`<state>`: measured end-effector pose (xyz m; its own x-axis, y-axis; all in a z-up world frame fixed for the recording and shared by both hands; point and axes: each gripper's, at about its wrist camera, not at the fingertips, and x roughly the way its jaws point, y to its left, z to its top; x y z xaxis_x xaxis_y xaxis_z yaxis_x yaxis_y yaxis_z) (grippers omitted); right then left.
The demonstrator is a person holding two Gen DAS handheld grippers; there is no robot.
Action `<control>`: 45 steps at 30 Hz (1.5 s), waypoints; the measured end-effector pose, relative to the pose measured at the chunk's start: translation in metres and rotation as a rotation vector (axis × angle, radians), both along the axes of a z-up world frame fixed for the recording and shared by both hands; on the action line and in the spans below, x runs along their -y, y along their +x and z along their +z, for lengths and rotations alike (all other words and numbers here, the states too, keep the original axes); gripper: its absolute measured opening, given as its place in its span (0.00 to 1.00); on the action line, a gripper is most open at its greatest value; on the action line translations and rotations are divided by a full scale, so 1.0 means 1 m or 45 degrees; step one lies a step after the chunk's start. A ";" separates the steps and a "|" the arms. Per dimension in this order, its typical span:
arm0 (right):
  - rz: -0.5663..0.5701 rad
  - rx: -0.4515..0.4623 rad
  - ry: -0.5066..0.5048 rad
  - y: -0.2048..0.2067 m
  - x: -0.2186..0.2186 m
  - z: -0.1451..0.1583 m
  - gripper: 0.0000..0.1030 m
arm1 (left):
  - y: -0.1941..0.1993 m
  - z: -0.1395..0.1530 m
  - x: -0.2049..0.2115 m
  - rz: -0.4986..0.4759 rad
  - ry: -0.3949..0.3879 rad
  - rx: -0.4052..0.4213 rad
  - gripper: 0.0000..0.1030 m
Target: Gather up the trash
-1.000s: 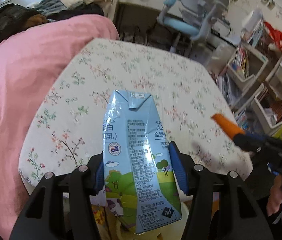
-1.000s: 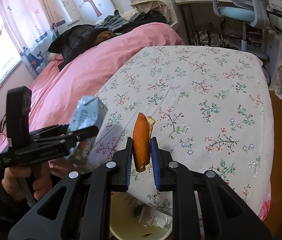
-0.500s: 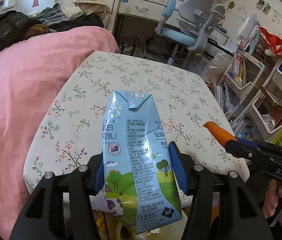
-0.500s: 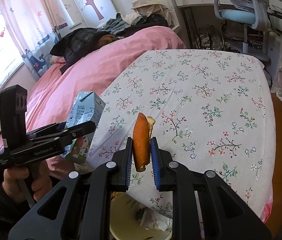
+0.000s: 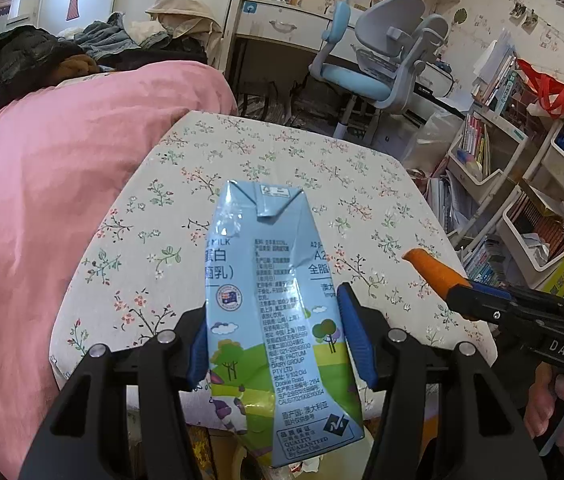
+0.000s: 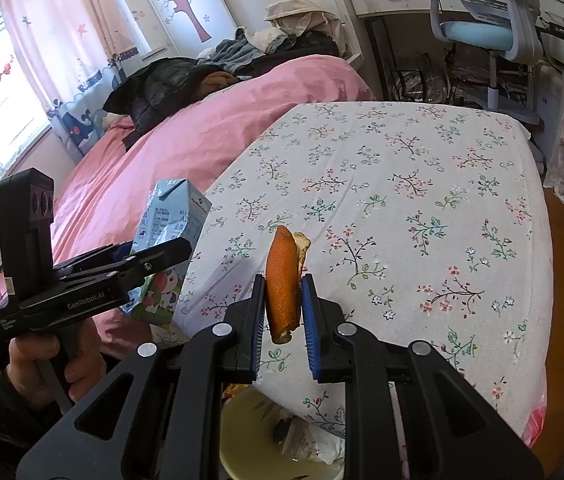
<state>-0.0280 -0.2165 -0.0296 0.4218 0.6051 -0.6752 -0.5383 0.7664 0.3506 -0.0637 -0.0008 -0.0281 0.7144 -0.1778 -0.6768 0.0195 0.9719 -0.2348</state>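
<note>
My left gripper (image 5: 272, 328) is shut on a light blue milk carton (image 5: 270, 304), held upright off the near edge of the flowered table (image 5: 282, 168). The carton and the left gripper (image 6: 162, 250) also show in the right wrist view (image 6: 174, 212). My right gripper (image 6: 282, 308) is shut on a piece of orange peel (image 6: 281, 280), held above the table's near edge. The peel shows at the right of the left wrist view (image 5: 428, 268). Below both grippers a pale yellow bin (image 6: 242, 444) holds some crumpled trash (image 6: 306, 436).
A bed with a pink quilt (image 5: 42, 184) runs along the table's left side. A blue-grey desk chair (image 5: 378, 64) and a desk stand beyond the table. Shelves of books (image 5: 502, 184) stand on the right. Wooden floor (image 6: 562, 280) lies right of the table.
Both grippers have drawn back and a little up from the table, each keeping its load. The table looks farther off and more of the bin shows below.
</note>
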 end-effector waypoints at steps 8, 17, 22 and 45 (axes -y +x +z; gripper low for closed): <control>-0.001 0.002 0.003 0.000 -0.001 0.001 0.17 | -0.002 0.001 0.000 0.003 0.000 0.010 0.54; 0.003 0.004 0.005 -0.002 -0.003 0.002 0.17 | -0.002 0.003 0.001 0.001 0.006 0.021 0.54; 0.002 0.004 0.004 -0.002 -0.003 0.002 0.17 | -0.002 0.004 0.000 0.002 0.005 0.027 0.54; 0.007 0.010 0.009 -0.003 -0.005 0.004 0.17 | -0.002 0.006 -0.002 0.005 -0.006 0.056 0.54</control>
<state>-0.0308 -0.2114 -0.0255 0.4237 0.6122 -0.6676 -0.5449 0.7610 0.3520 -0.0657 0.0010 -0.0219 0.7439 -0.1783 -0.6441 0.0262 0.9708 -0.2385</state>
